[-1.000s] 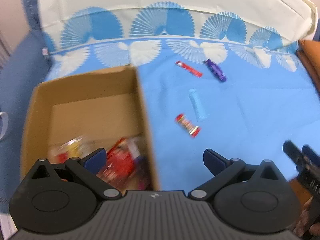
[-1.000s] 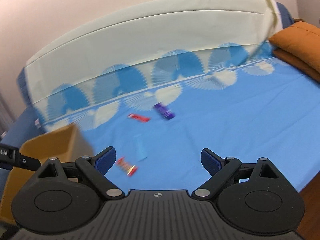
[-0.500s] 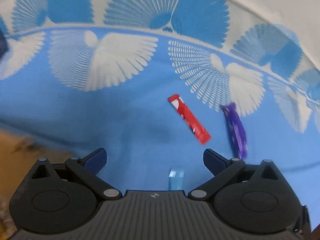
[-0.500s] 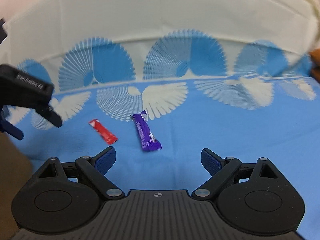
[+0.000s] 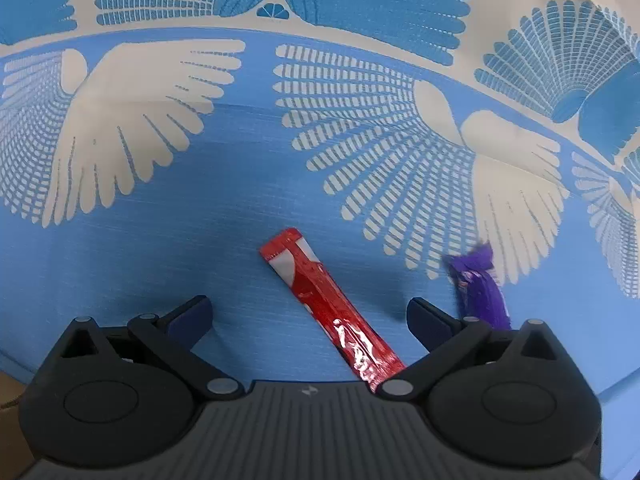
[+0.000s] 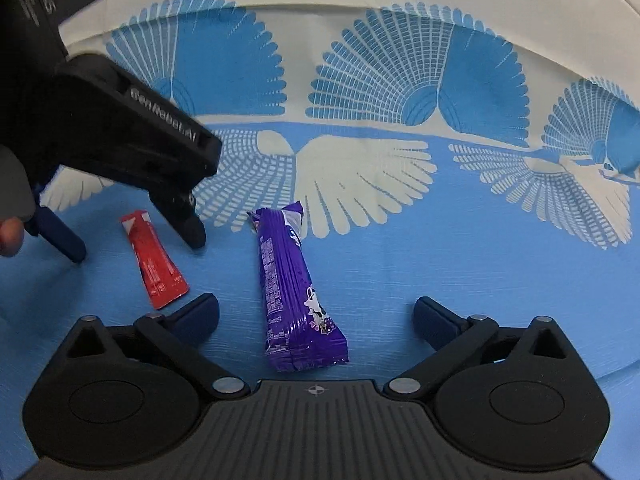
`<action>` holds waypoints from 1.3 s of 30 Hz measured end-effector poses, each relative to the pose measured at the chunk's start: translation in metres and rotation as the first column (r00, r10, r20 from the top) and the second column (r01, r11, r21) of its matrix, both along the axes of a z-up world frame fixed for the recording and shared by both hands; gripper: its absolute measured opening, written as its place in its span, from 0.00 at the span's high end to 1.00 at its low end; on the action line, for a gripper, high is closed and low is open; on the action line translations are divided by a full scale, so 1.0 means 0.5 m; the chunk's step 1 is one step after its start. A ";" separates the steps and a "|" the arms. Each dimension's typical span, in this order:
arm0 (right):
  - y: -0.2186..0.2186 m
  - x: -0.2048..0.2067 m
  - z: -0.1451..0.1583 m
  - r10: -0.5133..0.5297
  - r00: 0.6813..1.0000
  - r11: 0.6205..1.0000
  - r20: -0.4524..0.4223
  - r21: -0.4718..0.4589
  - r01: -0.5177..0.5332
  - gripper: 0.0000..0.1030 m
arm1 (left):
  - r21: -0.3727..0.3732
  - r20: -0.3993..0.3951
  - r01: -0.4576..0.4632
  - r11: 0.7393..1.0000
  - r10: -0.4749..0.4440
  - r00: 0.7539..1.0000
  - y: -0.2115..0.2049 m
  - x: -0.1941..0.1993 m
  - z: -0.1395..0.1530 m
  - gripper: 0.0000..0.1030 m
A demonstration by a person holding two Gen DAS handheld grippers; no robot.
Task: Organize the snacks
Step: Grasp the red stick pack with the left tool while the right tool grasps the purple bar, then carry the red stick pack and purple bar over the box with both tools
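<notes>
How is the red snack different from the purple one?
The red snack is a thin, flat stick; the purple snack is wider and puffier. The red snack shows white at its far end; the purple snack has a little cow picture near its close end. The red one lies between the left tongs, the purple one between the right tongs. Both lie untouched on the blue cloth.

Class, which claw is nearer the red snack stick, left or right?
Left. The open left claw straddles the red snack stick; the open right claw sits over the purple bar, beside the stick.
</notes>
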State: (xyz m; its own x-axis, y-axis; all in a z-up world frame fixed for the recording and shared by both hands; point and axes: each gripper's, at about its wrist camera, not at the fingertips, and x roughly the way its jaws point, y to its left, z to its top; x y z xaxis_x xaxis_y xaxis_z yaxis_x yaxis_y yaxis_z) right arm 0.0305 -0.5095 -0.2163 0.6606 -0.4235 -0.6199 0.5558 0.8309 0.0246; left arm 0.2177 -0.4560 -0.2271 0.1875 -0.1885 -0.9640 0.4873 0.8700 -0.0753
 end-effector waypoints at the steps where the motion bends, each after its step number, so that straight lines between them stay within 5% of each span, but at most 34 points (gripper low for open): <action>1: 0.000 -0.001 0.001 0.003 1.000 1.000 -0.001 -0.007 -0.003 0.00 | 0.003 0.006 -0.007 1.000 0.007 1.000 -0.001 0.001 0.001 0.00; 2: 0.001 -0.002 0.002 0.003 1.000 1.000 -0.003 -0.014 -0.003 0.01 | 0.010 0.008 -0.020 1.000 0.020 1.000 -0.002 0.002 0.002 0.00; 3: 0.003 -0.005 0.006 0.008 1.000 1.000 0.005 -0.020 -0.008 0.18 | 0.022 0.018 -0.043 0.999 0.043 0.999 0.000 0.001 0.006 0.07; 4: 0.008 -0.010 0.012 0.026 0.999 0.999 0.023 -0.034 -0.025 0.52 | 0.052 0.048 -0.076 0.996 0.073 0.996 0.002 -0.002 0.013 0.23; 5: 0.012 -0.011 0.019 0.042 0.999 0.998 0.022 -0.046 -0.041 0.68 | 0.063 0.069 -0.080 0.995 0.076 0.995 0.003 -0.005 0.022 0.33; 6: 0.016 -0.008 0.025 0.053 0.999 0.997 0.003 -0.052 -0.053 0.77 | 0.042 0.066 -0.063 0.997 0.060 0.996 0.004 -0.008 0.031 0.66; 7: 0.018 -0.008 0.028 0.056 0.998 0.997 -0.009 -0.051 -0.056 0.80 | 0.021 0.055 -0.032 0.999 0.031 0.998 0.004 -0.011 0.039 0.84; 15: 0.057 -0.083 0.083 -0.025 0.999 0.999 0.029 0.035 0.024 0.81 | -0.074 0.034 0.066 0.995 -0.063 0.997 0.078 -0.058 0.115 0.86; 27: 0.258 -0.297 0.277 -0.179 0.961 0.980 0.209 0.125 0.155 0.81 | -0.155 0.221 0.299 0.942 -0.262 0.939 0.263 -0.321 0.327 0.86; 39: 0.522 -0.417 0.453 -0.086 0.956 0.994 0.281 0.092 0.063 0.81 | -0.224 0.334 0.368 0.903 -0.284 0.899 0.536 -0.517 0.499 0.86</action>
State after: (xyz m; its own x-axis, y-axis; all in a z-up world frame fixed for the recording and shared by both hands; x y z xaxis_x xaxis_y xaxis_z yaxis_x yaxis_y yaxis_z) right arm -0.1781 -0.2484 0.0104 0.7830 -0.4346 -0.4451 0.5764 0.7760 0.2562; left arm -0.0408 -0.1878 0.0221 0.3289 -0.5358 -0.7776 0.7760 0.6226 -0.1008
